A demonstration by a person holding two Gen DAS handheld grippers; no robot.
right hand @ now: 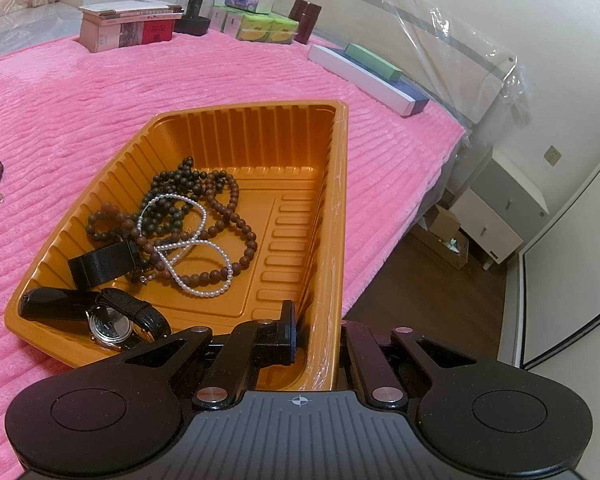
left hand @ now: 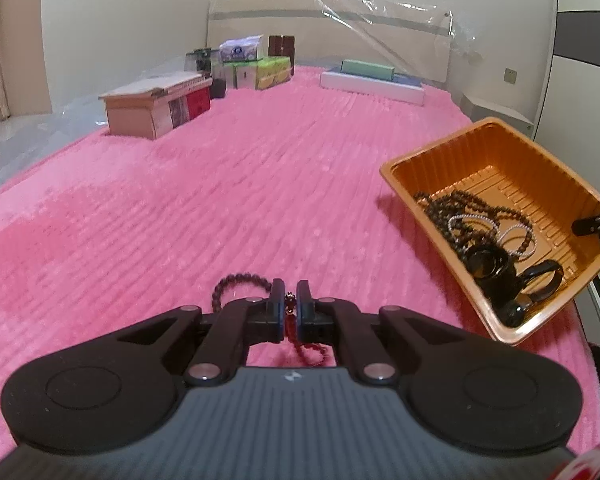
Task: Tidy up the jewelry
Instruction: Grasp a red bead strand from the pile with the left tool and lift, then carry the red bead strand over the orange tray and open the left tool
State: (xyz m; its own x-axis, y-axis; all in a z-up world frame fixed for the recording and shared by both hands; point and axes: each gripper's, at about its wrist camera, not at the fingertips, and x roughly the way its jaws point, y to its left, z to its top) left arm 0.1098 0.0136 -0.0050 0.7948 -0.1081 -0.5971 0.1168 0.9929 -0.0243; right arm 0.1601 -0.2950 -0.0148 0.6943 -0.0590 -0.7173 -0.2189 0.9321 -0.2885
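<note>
A: Low at 6 o'clock in the left wrist view, what does the left gripper [left hand: 290, 307] have?

B: Its fingers are nearly closed, pinching the red cord of a dark beaded bracelet [left hand: 236, 289]. The bead loop lies on the pink bed cover [left hand: 220, 200] toward 11 o'clock of the fingers, and red cord trails back under them.

A: And the orange tray [right hand: 342, 184]?

B: At 3 o'clock in that view, resting on the bed cover. The right gripper [right hand: 318, 332] clamps its near wall: one finger inside the tray, the other outside, closed tight on the rim.

A: What's inside?

B: Brown bead strands [right hand: 220, 216] tangled with a pearl strand [right hand: 196, 240] at the centre; a wristwatch [right hand: 110, 326] and a black strap [right hand: 102, 264] toward 8 o'clock.

A: Anything else?

B: Boxes [left hand: 160, 108] stand at 12 o'clock, far up the bed.
</note>
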